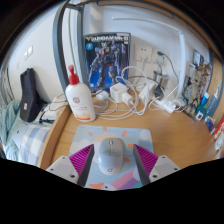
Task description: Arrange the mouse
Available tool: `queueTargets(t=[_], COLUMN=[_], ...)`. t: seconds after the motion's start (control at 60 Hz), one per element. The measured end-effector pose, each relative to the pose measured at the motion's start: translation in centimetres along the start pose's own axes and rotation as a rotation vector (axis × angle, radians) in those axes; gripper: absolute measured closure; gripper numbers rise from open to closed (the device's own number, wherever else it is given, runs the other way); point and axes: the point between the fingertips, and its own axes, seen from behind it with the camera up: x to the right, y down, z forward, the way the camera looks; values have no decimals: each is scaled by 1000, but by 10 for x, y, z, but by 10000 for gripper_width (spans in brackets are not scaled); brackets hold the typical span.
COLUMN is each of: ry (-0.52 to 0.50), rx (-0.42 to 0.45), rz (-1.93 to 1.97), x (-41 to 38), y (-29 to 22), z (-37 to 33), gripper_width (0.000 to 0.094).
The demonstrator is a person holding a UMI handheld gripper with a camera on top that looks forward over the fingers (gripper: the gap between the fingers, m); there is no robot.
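The mouse [109,155], pale grey with a scroll wheel on its top, lies on a light mouse mat [90,138] near the front edge of the wooden desk [175,132], and it sits between the two fingers of the gripper [111,160]. The fingers are spread, their magenta pads [81,158] close at either side of the mouse, but whether they touch it cannot be told; its near end is cut off from view. Pale coloured marks on the mat are too faint to read. Behind the mat, toward the back left of the desk, stands a white bottle [79,98] with a red cap and a red label whose words are too small to make out. Against the back edge leans a box [108,62] picturing a blue and white robot; the title across its top seems to read "GUNDAM", the rest illegible. Right of it a tangle of white cables and plugs [140,96] spreads along the back. A black bag [30,95] rests off the desk's left edge. Small items at the right edge are too blurred to identify.
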Motion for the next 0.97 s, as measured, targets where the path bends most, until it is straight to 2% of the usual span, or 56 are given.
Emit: queueTargets(t=[0.083,0.217,0.4,0.633,0.85,0.967], ry=[-8,7,28,42,78,65], rx=[43,130,199,256,279,289], rz=[3,14,48,87,83,96], x=[9,38,89,147,201,218], y=[-25,-70,-101,-101,-79,-68], z=[-34,-100,-185,-260,-297,-308], gripper_width=[124,127,125,135,139,145])
